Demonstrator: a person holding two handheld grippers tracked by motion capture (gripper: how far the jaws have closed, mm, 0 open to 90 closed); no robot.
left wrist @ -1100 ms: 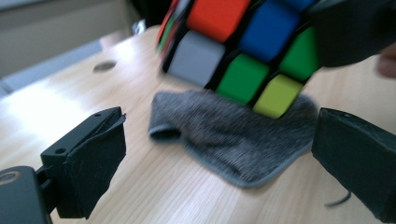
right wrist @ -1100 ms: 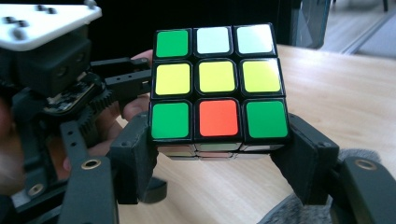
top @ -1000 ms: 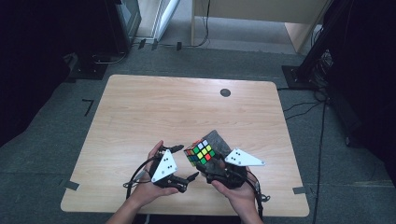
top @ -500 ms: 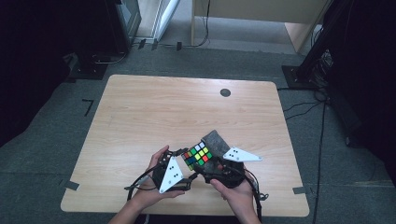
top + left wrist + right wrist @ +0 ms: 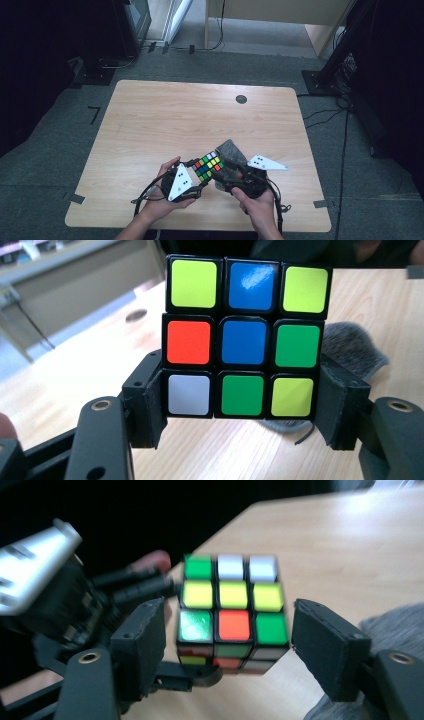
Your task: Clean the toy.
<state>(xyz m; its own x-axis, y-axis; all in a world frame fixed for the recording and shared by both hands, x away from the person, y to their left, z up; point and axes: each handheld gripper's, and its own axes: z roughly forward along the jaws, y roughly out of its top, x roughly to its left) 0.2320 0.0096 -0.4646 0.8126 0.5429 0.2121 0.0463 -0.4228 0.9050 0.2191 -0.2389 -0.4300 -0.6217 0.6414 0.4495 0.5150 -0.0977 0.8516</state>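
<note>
No readable text, labels, numbers anywhere.

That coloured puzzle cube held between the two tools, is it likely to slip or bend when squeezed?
Probably stiff: the puzzle cube keeps square edges where the left gripper pinches its bottom row. Its glossy stickers suggest a slippery face, though the fingers press flat on its sides. Its layers may twist if pushed off-centre.

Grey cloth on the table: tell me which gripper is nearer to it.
Right. The right gripper lies over the grey cloth; the left gripper, clamped on the Rubik's cube, sits beyond the cube from it.
</note>
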